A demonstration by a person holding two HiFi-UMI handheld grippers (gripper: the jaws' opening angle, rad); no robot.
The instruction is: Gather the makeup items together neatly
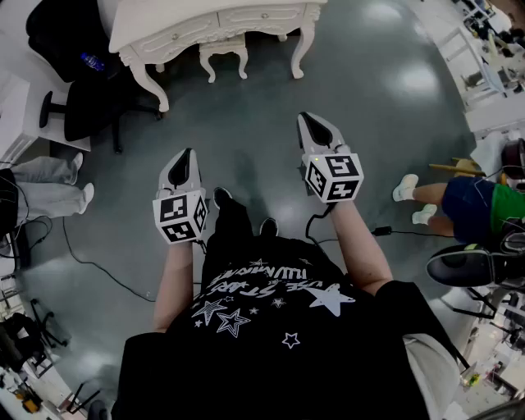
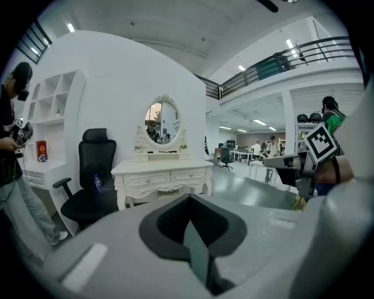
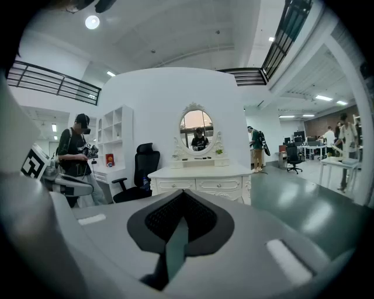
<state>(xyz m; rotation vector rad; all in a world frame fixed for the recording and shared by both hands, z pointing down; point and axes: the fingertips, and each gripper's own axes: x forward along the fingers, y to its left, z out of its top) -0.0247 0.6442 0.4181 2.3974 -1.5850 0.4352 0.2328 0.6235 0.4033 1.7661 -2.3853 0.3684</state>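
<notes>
A white dressing table (image 1: 205, 25) with an oval mirror (image 3: 196, 129) stands a few steps ahead across the grey floor. Small items on its shelf under the mirror (image 2: 162, 153) are too small to name. My left gripper (image 1: 188, 156) is held out in front of the body, shut, with nothing between its fingers. My right gripper (image 1: 314, 121) is a little farther forward, also shut and empty. Both point at the table (image 3: 198, 175). Seen from each gripper's own camera, the left gripper (image 2: 188, 222) and the right gripper (image 3: 178, 225) have their jaws closed to a thin seam.
A white stool (image 1: 223, 51) is tucked under the table. A black office chair (image 1: 82, 98) with a blue bottle (image 1: 92, 61) stands to its left. People stand or sit at the left (image 1: 41, 184) and right (image 1: 467, 205). Cables (image 1: 90, 262) trail over the floor.
</notes>
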